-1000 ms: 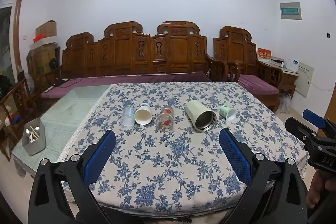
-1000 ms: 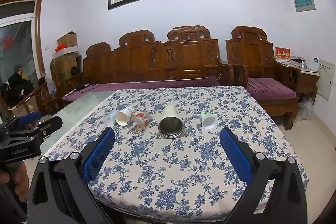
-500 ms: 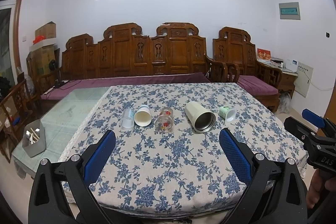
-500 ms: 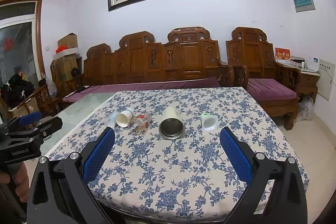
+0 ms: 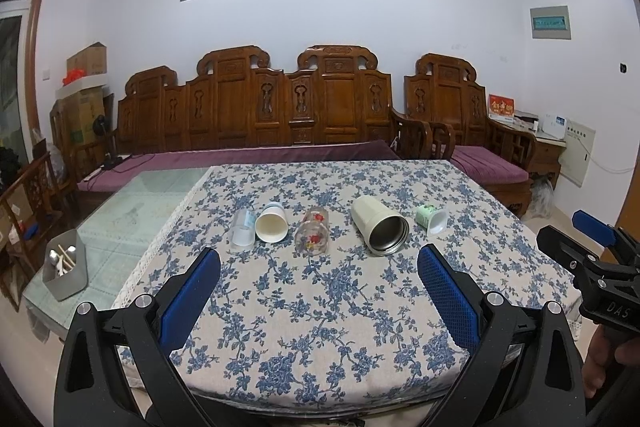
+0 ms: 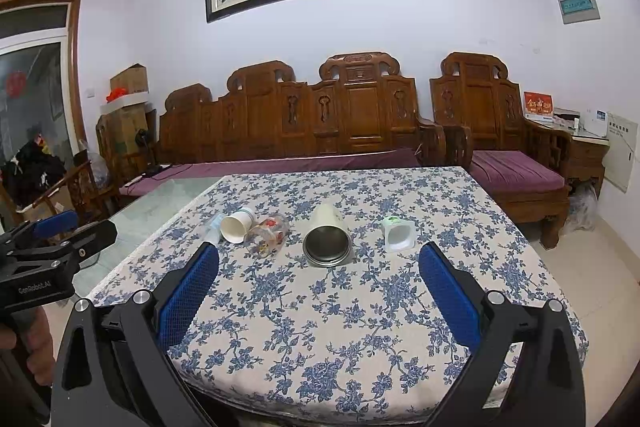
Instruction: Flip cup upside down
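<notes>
Several cups lie on their sides in a row on the blue-flowered tablecloth (image 5: 320, 307). From the left: a clear plastic cup (image 5: 243, 229), a white paper cup (image 5: 272, 223), a glass with red flowers (image 5: 312, 235), a cream steel-lined tumbler (image 5: 380, 229) and a small green-and-white cup (image 5: 433, 219). They also show in the right wrist view: paper cup (image 6: 237, 225), flowered glass (image 6: 267, 233), tumbler (image 6: 327, 238), small cup (image 6: 397, 234). My left gripper (image 5: 319, 277) and right gripper (image 6: 319, 277) are both open and empty, above the table's near edge, short of the cups.
A grey holder with utensils (image 5: 65, 269) stands on the bare glass part of the table at left. A carved wooden sofa (image 5: 280, 115) with purple cushions stands behind the table. A wooden armchair (image 6: 516, 155) is at right.
Both grippers have drawn back and risen slightly; the cups look a little farther away. Nothing on the table has moved.
</notes>
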